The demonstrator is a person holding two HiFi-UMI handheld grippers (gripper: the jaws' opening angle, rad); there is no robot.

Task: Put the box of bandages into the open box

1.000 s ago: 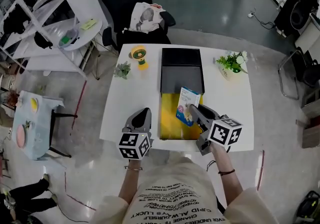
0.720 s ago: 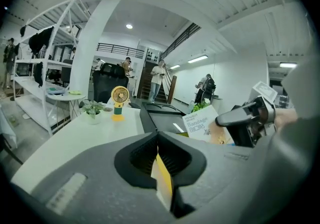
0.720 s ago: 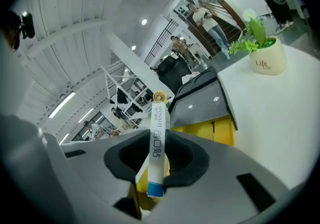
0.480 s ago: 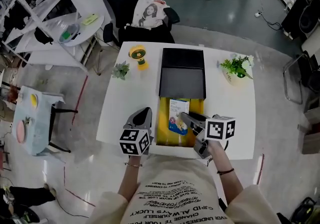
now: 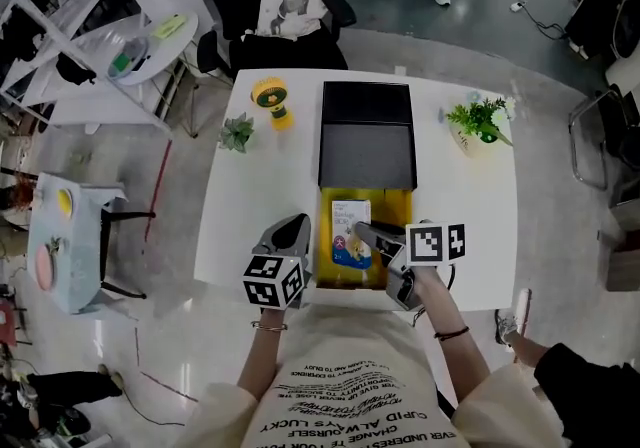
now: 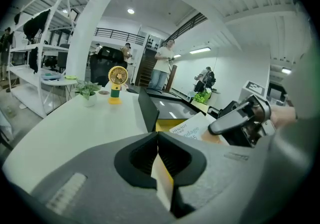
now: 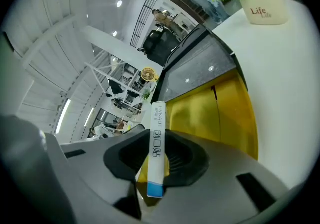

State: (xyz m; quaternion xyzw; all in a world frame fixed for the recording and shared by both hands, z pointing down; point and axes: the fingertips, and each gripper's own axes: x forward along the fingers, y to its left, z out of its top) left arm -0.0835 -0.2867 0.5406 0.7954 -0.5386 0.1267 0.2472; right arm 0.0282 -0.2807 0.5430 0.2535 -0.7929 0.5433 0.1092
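White table (image 5: 255,201) on a glossy grey floor, seen from overhead. Bandage box (image 5: 349,232) is w/in the yellow inside of the open box (image 5: 397,206), on its 9 o'clock side, printed face up; can't tell if it touches the bottom. My right gripper (image 7: 157,162) comes in from 4 o'clock and is clamped on it, pads on the two broad faces, thin spine toward the gripper cam. My left gripper (image 6: 158,136) hangs just outside the open box's wall at 9 o'clock, jaws together at the tips, gripping nothing. Black lid (image 5: 367,141) lies open at 12 o'clock of the yellow part. Further out on the table: yellow fan (image 5: 271,99) and small plant (image 5: 237,132) at 10-11 o'clock, potted plant (image 5: 478,122) at 1-2. Off the table at 12, a printed bag (image 5: 292,8) on a black chair (image 5: 290,54); white shelving (image 5: 110,46) at 10.
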